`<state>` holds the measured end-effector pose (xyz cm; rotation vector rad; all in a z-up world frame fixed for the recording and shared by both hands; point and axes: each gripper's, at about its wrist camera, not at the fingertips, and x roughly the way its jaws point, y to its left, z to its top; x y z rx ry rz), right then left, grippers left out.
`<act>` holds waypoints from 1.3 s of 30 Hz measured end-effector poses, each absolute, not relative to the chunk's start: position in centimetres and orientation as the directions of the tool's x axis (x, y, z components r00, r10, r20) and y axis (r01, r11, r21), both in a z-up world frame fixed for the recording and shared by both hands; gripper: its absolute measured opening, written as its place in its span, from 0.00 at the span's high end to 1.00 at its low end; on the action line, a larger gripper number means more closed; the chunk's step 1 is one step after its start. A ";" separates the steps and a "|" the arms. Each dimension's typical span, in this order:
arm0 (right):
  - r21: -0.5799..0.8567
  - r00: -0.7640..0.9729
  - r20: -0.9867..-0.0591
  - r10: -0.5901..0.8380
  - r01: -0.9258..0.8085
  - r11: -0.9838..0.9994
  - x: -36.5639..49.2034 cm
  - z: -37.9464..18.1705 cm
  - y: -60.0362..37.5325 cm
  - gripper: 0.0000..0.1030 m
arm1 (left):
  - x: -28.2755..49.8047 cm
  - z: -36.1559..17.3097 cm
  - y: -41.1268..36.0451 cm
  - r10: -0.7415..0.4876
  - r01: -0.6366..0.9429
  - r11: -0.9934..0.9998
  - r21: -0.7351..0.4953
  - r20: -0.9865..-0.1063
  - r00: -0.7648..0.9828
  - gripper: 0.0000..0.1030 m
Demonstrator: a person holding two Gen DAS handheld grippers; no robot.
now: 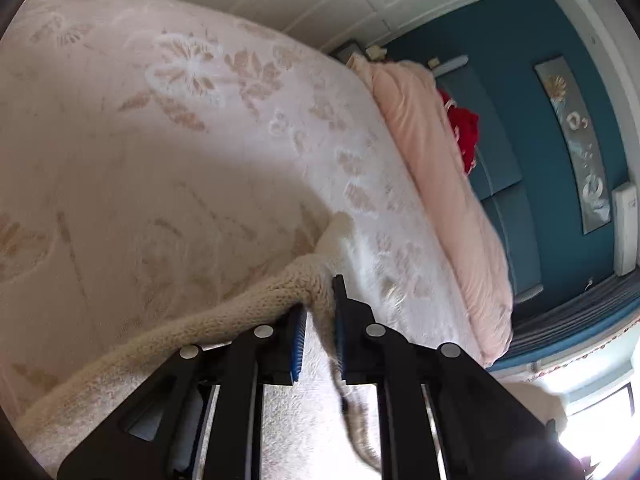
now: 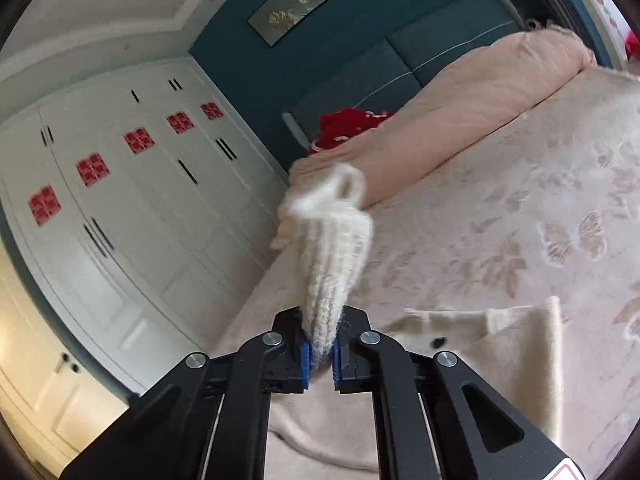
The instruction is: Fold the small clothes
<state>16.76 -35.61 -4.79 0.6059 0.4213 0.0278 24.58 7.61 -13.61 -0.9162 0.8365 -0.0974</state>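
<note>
Pinching ribbed cream knit garment [image 2: 332, 248]

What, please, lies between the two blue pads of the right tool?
In the right wrist view, a bunched end of the cream knitted garment sits between the right tool's pads, pinched there and sticking up beyond them.

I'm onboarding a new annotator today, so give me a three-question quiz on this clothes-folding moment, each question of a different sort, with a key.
1. True or false: the right tongs are shut on the cream knit garment.
2. Multiple choice: the garment in the left tongs is lifted over (A) a wooden desk, (B) the floral bedspread, (C) a laundry basket.
3. Fill in: beside the peach duvet, near the headboard, lies a bundle of ____ cloth.

Key: 1 true; 2 B; 3 red.
</note>
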 end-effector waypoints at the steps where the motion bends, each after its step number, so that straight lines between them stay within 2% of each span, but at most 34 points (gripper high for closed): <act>1: 0.544 0.847 -0.515 0.134 0.202 0.814 18.3 -8.6 -36.7 0.94 | 24.9 -14.5 7.1 -0.390 -0.280 0.660 -0.697 -0.637 0.665 0.88; 2: 0.547 0.758 -0.637 0.143 0.312 0.777 19.4 -12.8 -37.9 0.94 | 25.2 -15.5 6.5 -0.368 -0.300 0.692 -0.657 -0.679 0.635 0.88; 3: 0.529 0.683 -0.715 0.149 0.389 0.754 19.7 -16.1 -38.6 0.94 | 25.4 -16.5 6.2 -0.363 -0.320 0.704 -0.634 -0.708 0.606 0.88; 4: 0.508 0.652 -0.744 0.144 0.412 0.757 19.5 -17.8 -38.6 0.94 | 25.3 -17.4 6.2 -0.374 -0.331 0.698 -0.635 -0.717 0.589 0.88; 8: 0.495 0.658 -0.742 0.129 0.408 0.768 18.9 -18.4 -37.8 0.94 | 25.1 -17.4 6.2 -0.375 -0.295 0.720 -0.627 -0.711 0.595 0.87; 12: 0.564 0.781 -0.615 0.114 0.334 0.756 17.4 -14.8 -38.0 0.94 | 25.6 -17.0 6.4 -0.384 -0.316 0.703 -0.637 -0.715 0.584 0.86; 13: 0.526 0.768 -0.635 0.090 0.344 0.778 17.6 -15.2 -38.2 0.93 | 25.8 -17.1 6.3 -0.382 -0.312 0.711 -0.630 -0.719 0.580 0.86; 14: 0.484 0.714 -0.695 0.079 0.385 0.786 18.1 -16.7 -38.5 0.93 | 25.9 -17.2 6.2 -0.378 -0.303 0.724 -0.620 -0.724 0.578 0.86; 15: 0.465 0.657 -0.749 0.088 0.426 0.776 18.5 -18.6 -39.0 0.93 | 25.9 -17.3 6.1 -0.371 -0.295 0.734 -0.612 -0.725 0.580 0.86; 16: 0.478 0.635 -0.764 0.113 0.439 0.761 18.4 -19.7 -39.4 0.95 | 25.8 -17.2 5.9 -0.362 -0.280 0.751 -0.598 -0.727 0.583 0.86; 18: 0.516 0.676 -0.728 0.113 0.432 0.740 17.1 -18.7 -39.6 0.91 | 25.7 -16.9 5.7 -0.358 -0.250 0.779 -0.576 -0.734 0.577 0.85; 19: 0.521 0.687 -0.718 0.106 0.431 0.736 16.4 -17.7 -39.4 0.83 | 25.6 -16.6 5.8 -0.367 -0.232 0.786 -0.573 -0.735 0.570 0.83; 22: 0.507 0.723 -0.686 0.077 0.400 0.763 13.4 -15.0 -38.4 0.82 | 24.4 -15.6 6.6 -0.414 -0.187 0.781 -0.595 -0.719 0.559 0.79; 23: 0.503 0.730 -0.680 0.071 0.394 0.769 12.5 -14.5 -38.1 0.75 | 23.8 -15.3 6.8 -0.419 -0.174 0.783 -0.597 -0.714 0.561 0.78; 25: 0.533 0.737 -0.670 0.093 0.389 0.751 11.4 -14.5 -38.0 0.62 | 22.3 -14.6 6.9 -0.412 -0.149 0.800 -0.581 -0.713 0.567 0.68; 26: 0.538 0.728 -0.678 0.104 0.395 0.744 11.7 -14.7 -38.2 0.62 | 22.0 -14.5 6.7 -0.396 -0.150 0.812 -0.564 -0.721 0.569 0.65; 30: 0.503 0.676 -0.732 0.087 0.450 0.738 14.2 -16.2 -38.7 0.62 | 21.9 -14.8 6.2 -0.360 -0.193 0.817 -0.544 -0.742 0.566 0.64; 31: 0.505 0.665 -0.741 0.091 0.462 0.729 15.0 -16.8 -38.5 0.74 | 21.9 -14.6 6.2 -0.364 -0.195 0.808 -0.556 -0.732 0.577 0.64; 32: 0.516 0.664 -0.740 0.108 0.458 0.723 15.4 -17.0 -38.3 0.92 | 22.1 -14.2 6.0 -0.351 -0.192 0.812 -0.551 -0.724 0.593 0.64; 35: 0.559 0.749 -0.657 0.087 0.406 0.723 14.1 -15.2 -38.0 0.93 | 23.6 -14.6 5.6 -0.270 -0.204 0.868 -0.453 -0.776 0.570 0.64; 36: 0.542 0.751 -0.658 0.064 0.413 0.732 13.6 -15.3 -38.1 0.93 | 24.1 -15.4 5.7 -0.258 -0.216 0.877 -0.430 -0.799 0.543 0.64; 38: 0.486 0.657 -0.750 0.071 0.476 0.733 13.6 -18.3 -38.8 0.93 | 24.4 -16.1 6.1 -0.264 -0.204 0.880 -0.429 -0.799 0.541 0.65; 39: 0.498 0.647 -0.757 0.094 0.476 0.725 13.2 -19.2 -38.8 0.93 | 24.2 -15.9 5.9 -0.262 -0.188 0.888 -0.420 -0.797 0.545 0.65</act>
